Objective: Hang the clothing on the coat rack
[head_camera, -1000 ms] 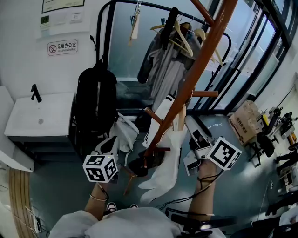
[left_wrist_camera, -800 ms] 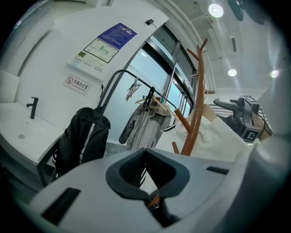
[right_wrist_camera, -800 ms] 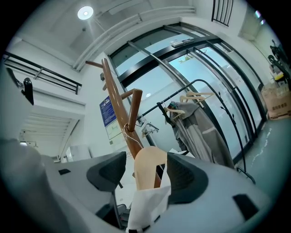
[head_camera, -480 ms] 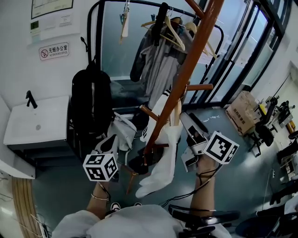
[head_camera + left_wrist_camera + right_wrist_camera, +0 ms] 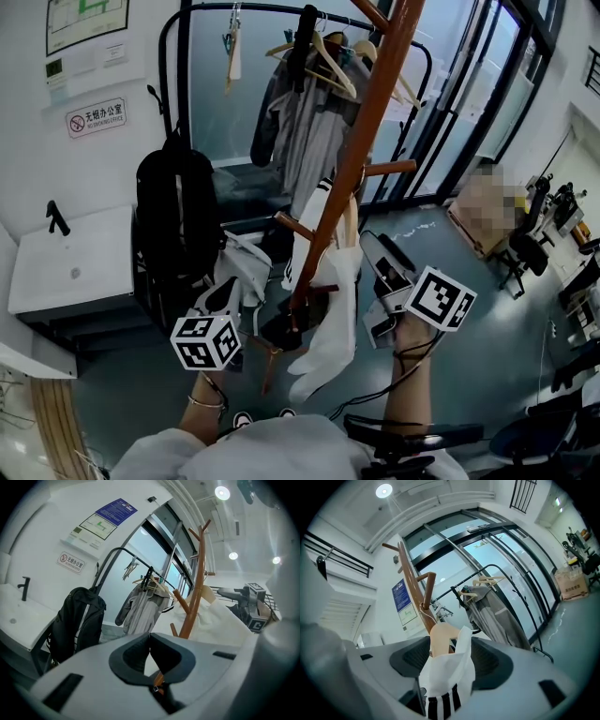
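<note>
Garment [image 5: 330, 323] looks soft, light; my right gripper [image 5: 373, 281] pinches it at the hanger [image 5: 439, 638], left gripper [image 5: 225, 289] pressed together, empty.

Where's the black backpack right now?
In the head view, the black backpack is on the left side. It stands between the white sink and the brown coat rack.
</note>
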The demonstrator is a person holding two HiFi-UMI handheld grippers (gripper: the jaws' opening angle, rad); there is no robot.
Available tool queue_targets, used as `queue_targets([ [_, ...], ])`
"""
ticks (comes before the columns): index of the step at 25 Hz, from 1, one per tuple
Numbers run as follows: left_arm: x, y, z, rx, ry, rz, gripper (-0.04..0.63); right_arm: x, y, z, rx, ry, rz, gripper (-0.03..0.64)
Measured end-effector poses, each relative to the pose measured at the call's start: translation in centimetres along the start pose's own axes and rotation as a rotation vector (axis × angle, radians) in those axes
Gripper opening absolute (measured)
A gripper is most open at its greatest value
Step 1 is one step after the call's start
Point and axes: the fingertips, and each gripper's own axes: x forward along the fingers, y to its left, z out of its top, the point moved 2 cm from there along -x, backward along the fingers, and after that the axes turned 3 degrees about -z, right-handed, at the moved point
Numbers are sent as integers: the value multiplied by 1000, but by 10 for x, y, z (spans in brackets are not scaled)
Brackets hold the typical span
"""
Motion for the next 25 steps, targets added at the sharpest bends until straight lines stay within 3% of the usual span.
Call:
queue_targets([
  [2,-1,0,-2,-2,5,-11,9,-2,2,-2,6,-10,3,279],
  [7,-3,1,-5,-3,22,-42,9,-23,-17,-11,13,-12,-189,279],
  [19,-4,-6,-21,-2,87,-154,9,-58,-16,-35,37,-44,-311,275],
  [25,-1,-18,-31,-4,109,-208,9,-71,-19,-47,37,-32,-370,215],
])
